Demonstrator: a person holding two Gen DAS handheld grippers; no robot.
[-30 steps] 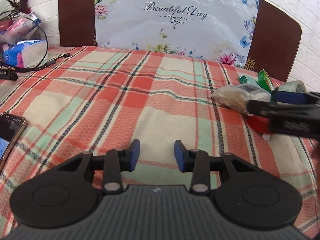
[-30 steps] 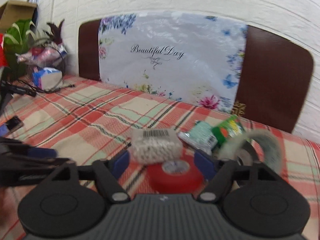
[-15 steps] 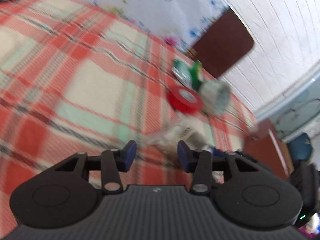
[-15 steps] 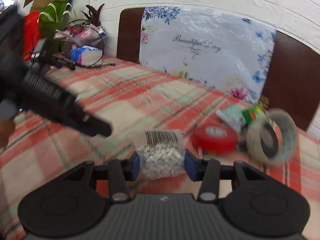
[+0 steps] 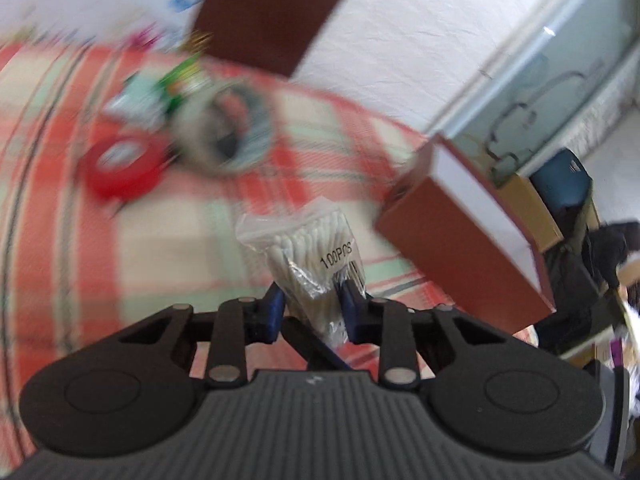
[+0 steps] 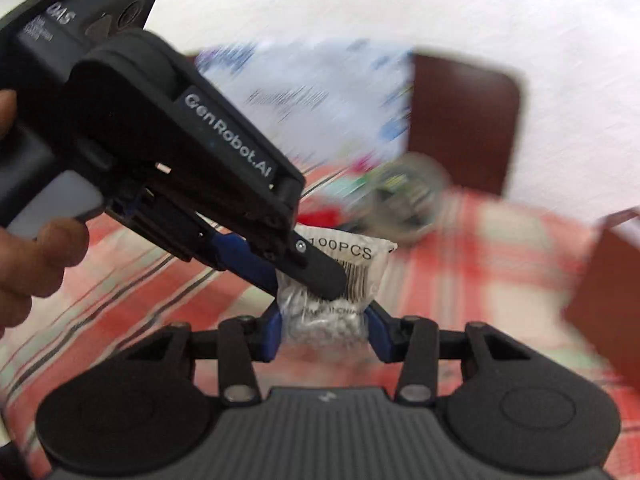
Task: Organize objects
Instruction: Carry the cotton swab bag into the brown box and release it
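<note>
A clear bag of cotton swabs (image 5: 308,256) marked 100PCS hangs above the plaid blanket (image 5: 180,240), gripped from two sides. In the left wrist view my left gripper (image 5: 312,310) has its blue pads against the bag's lower part, its jaws still closing. One dark finger of the right gripper (image 5: 316,346) crosses just beneath. The right wrist view shows my right gripper (image 6: 324,320) shut on the bag (image 6: 340,316). There the left gripper (image 6: 308,280), held by a hand (image 6: 36,256), reaches in from the upper left and clamps the bag's top.
A red tape roll (image 5: 120,162), a clear tape roll (image 5: 226,132) and green packets (image 5: 160,88) lie together near the brown headboard (image 5: 272,12). A brown box-like cabinet (image 5: 460,248) stands at the bed's right edge. Both views are motion-blurred.
The right gripper closed on the swab bag and carried it away from the tape rolls. The left gripper swung right to the bag and closed on it.
</note>
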